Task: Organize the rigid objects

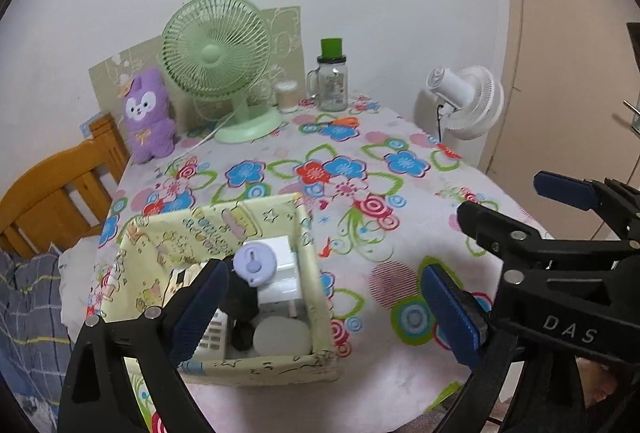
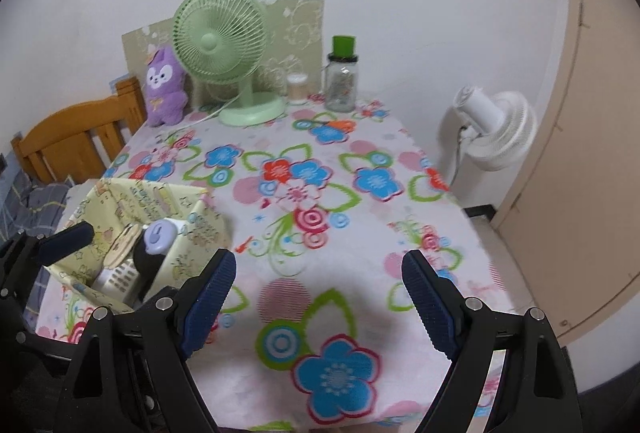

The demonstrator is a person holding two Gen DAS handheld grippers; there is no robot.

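Note:
A pale yellow printed fabric box [image 1: 308, 233] stands on the flowered table near its front left; it also shows in the right wrist view [image 2: 200, 229]. Inside it lie a lilac round-capped item [image 1: 255, 260], a white block [image 1: 282, 275], a black object [image 1: 244, 303], a white remote [image 1: 214, 337] and a grey round lid [image 1: 282, 337]. My left gripper [image 1: 324, 309] is open and empty, its left finger over the box. My right gripper [image 2: 320, 301] is open and empty over bare tablecloth to the right of the box; it also shows in the left wrist view [image 1: 568, 193].
At the back of the table stand a green desk fan [image 1: 218, 65], a purple plush toy [image 1: 146, 113], a small jar [image 1: 288, 95] and a green-lidded glass bottle [image 1: 332, 81]. A white floor fan [image 1: 468, 101] stands off the right edge. A wooden chair [image 1: 60, 189] is at the left.

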